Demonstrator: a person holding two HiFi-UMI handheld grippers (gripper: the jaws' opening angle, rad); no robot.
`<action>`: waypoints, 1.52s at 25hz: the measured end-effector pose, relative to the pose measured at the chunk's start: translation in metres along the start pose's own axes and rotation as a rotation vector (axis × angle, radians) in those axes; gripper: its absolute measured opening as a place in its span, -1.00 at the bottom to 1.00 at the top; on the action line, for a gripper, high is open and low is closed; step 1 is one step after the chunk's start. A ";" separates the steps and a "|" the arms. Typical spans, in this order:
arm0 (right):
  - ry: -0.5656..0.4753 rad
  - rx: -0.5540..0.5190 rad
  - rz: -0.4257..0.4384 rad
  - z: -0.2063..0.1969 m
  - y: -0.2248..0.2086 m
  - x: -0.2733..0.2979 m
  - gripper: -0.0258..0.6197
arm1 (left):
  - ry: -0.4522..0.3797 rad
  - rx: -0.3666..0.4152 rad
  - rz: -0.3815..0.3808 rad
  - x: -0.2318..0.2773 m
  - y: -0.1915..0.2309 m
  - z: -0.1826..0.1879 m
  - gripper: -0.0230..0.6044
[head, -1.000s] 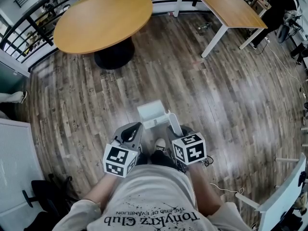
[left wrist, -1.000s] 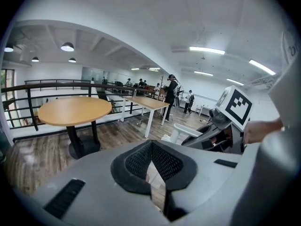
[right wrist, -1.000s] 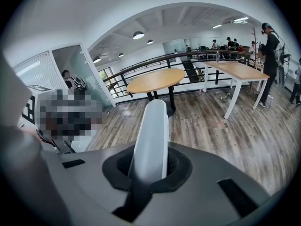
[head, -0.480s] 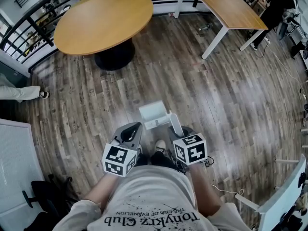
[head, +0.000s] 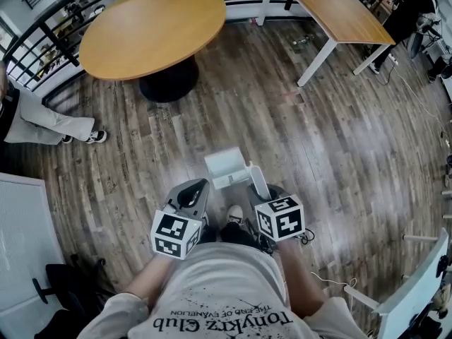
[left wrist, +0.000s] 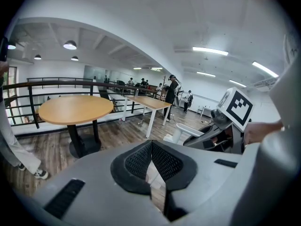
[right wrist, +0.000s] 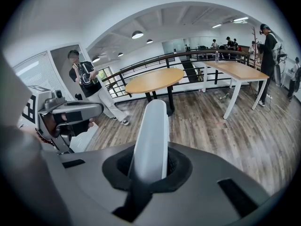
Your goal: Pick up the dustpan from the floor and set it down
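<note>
Dustpan [head: 224, 167], white with a short handle, is held by the right gripper [head: 257, 183]. In the right gripper view the jaws are pinched onto the handle [right wrist: 151, 135], which runs up and away from the pads, tilted slightly to the right. The pan end juts out ahead of that gripper and a little towards the left gripper's side. It looks lifted clear of the wooden floor [head: 339, 147]; the person's shoe [head: 235, 212] shows below, between the two grippers.

The left gripper [head: 196, 189] hangs just beside the right one, apart from the dustpan. In the left gripper view its black ribbed pads [left wrist: 140, 160] are pressed together at the tips with nothing between them. From there the right gripper's marker cube [left wrist: 239, 108] and the white dustpan lie off to its right.

Well ahead of both grippers stands a round wooden table [head: 152, 27] on a dark pedestal, and a rectangular white-legged table [head: 332, 9] stands further to the right. Another person [right wrist: 91, 86] stands to the left, near a railing.
</note>
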State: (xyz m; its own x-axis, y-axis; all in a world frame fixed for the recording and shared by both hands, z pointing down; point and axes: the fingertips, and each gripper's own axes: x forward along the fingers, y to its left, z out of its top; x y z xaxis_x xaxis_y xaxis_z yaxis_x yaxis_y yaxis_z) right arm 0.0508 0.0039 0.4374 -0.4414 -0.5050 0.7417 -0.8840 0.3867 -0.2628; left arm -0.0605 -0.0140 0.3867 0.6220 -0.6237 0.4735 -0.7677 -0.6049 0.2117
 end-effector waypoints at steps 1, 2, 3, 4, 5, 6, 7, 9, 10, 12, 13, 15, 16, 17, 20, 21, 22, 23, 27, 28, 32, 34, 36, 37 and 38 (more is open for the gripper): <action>0.000 0.000 0.001 0.000 -0.001 0.000 -0.79 | 0.001 0.000 0.000 0.001 0.000 0.000 -0.85; 0.000 0.000 0.001 0.000 -0.002 0.000 -0.79 | 0.002 0.001 0.001 0.001 -0.001 0.000 -0.85; 0.000 0.001 0.002 0.000 -0.003 0.000 -0.79 | 0.003 0.001 0.001 0.002 -0.001 0.000 -0.85; 0.000 0.001 0.002 0.000 -0.004 0.001 -0.79 | 0.003 0.000 0.002 0.003 -0.002 0.000 -0.85; 0.000 0.002 0.003 0.000 -0.005 0.001 -0.79 | 0.004 0.000 0.002 0.004 -0.003 0.000 -0.85; 0.000 0.003 0.003 -0.001 -0.006 0.001 -0.79 | 0.004 -0.001 0.002 0.004 -0.003 0.000 -0.85; 0.001 0.003 0.004 0.000 -0.006 0.002 -0.79 | 0.005 -0.002 0.002 0.005 -0.004 0.000 -0.85; 0.002 0.005 0.005 0.000 -0.008 0.003 -0.79 | 0.008 -0.005 0.002 0.006 -0.004 -0.001 -0.85; 0.002 0.007 0.005 0.001 -0.010 0.004 -0.79 | 0.010 -0.007 0.002 0.007 -0.003 -0.001 -0.85; 0.004 0.009 0.005 0.003 -0.012 0.007 -0.79 | 0.016 -0.010 0.001 0.009 -0.001 -0.002 -0.85; 0.005 0.010 0.004 0.004 -0.013 0.009 -0.79 | 0.018 -0.011 0.000 0.010 0.000 -0.002 -0.85; 0.006 0.011 0.004 0.005 -0.015 0.012 -0.79 | 0.023 -0.012 -0.002 0.013 0.001 -0.002 -0.85; 0.007 0.012 0.003 0.006 -0.017 0.014 -0.79 | 0.026 -0.012 -0.003 0.014 0.001 -0.002 -0.85; 0.007 0.013 0.003 0.006 -0.019 0.015 -0.79 | 0.028 -0.012 -0.004 0.015 0.001 -0.002 -0.85; 0.010 0.011 0.002 0.003 -0.026 0.022 -0.79 | 0.039 -0.010 -0.009 0.019 0.000 -0.004 -0.85; 0.011 0.010 0.003 0.001 -0.027 0.025 -0.79 | 0.042 -0.008 -0.012 0.020 -0.001 -0.005 -0.85; 0.012 0.011 0.004 -0.001 -0.028 0.028 -0.79 | 0.046 -0.007 -0.014 0.020 -0.001 -0.006 -0.85; 0.013 0.012 0.005 -0.003 -0.028 0.031 -0.79 | 0.050 -0.007 -0.016 0.020 -0.002 -0.008 -0.85; 0.011 0.022 0.004 -0.008 -0.035 0.042 -0.79 | 0.065 -0.009 -0.024 0.021 -0.004 -0.014 -0.85; 0.010 0.025 0.003 -0.009 -0.036 0.044 -0.79 | 0.069 -0.009 -0.024 0.021 -0.004 -0.016 -0.85; 0.015 0.032 -0.003 -0.013 -0.042 0.053 -0.79 | 0.082 -0.018 -0.023 0.020 -0.003 -0.023 -0.85; 0.016 0.036 -0.005 -0.014 -0.046 0.058 -0.79 | 0.090 -0.027 -0.021 0.022 -0.001 -0.028 -0.85; 0.017 0.039 -0.005 -0.017 -0.050 0.065 -0.79 | 0.100 -0.034 -0.017 0.025 0.000 -0.034 -0.85; 0.019 0.038 -0.005 -0.018 -0.052 0.069 -0.79 | 0.103 -0.038 -0.015 0.026 0.002 -0.037 -0.85; 0.022 0.037 -0.005 -0.020 -0.053 0.073 -0.79 | 0.107 -0.042 -0.013 0.026 0.003 -0.040 -0.85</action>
State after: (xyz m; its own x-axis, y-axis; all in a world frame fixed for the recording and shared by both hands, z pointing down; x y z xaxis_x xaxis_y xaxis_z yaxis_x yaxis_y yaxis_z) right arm 0.0682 -0.0379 0.5183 -0.4339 -0.4893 0.7565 -0.8914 0.3550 -0.2817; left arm -0.0527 -0.0128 0.4337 0.6133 -0.5582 0.5588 -0.7671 -0.5896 0.2529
